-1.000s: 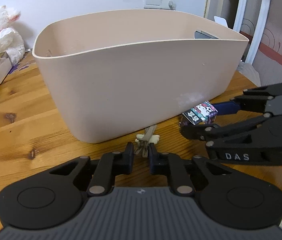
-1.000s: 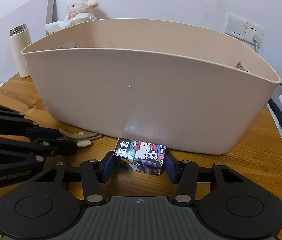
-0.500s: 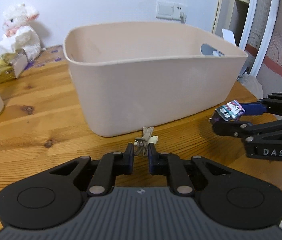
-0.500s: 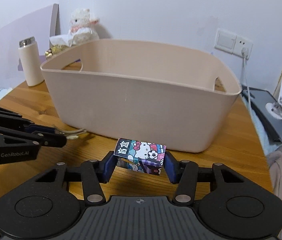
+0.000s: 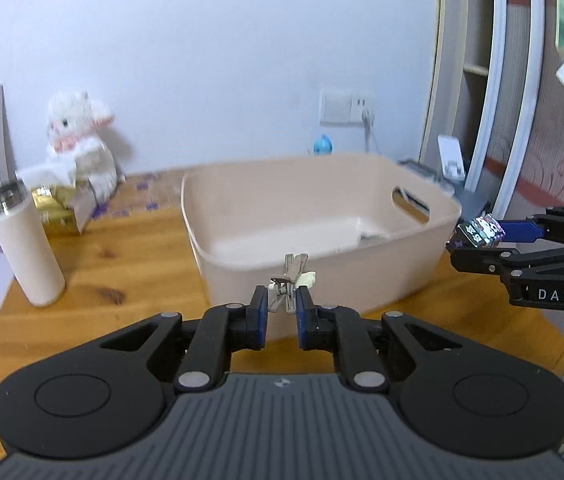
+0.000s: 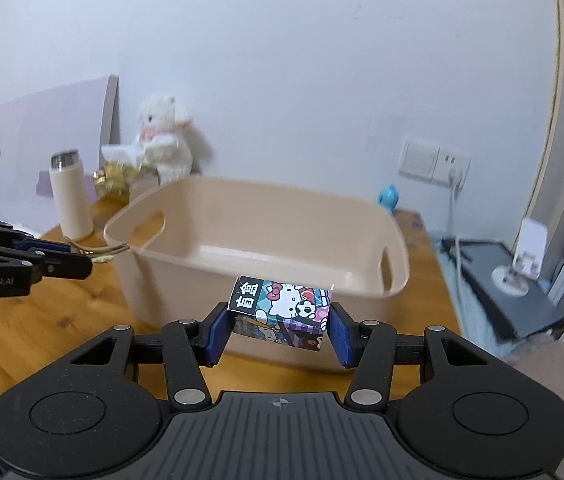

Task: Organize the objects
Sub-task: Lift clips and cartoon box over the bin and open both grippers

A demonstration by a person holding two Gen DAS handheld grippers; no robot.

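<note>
Hovering short of the bin's (image 6: pixel 257 236) near rim, left tongs (image 5: pixel 280 305) pinch keys (image 5: pixel 290 280), right tongs (image 6: pixel 279 322) a box (image 6: pixel 279 310).

Setting, as I see it from my feed: a lived-in home room. Wooden table (image 5: pixel 129 264) under my fingers; beige storage tub (image 6: pixel 257 240) straight ahead of them; white plush toy (image 5: pixel 77 148) and insulated bottle (image 5: pixel 21 244) off to their left; wall switch and socket (image 6: pixel 434 160) beyond to the right; patterned wallpaper (image 5: pixel 562 160) far right
</note>
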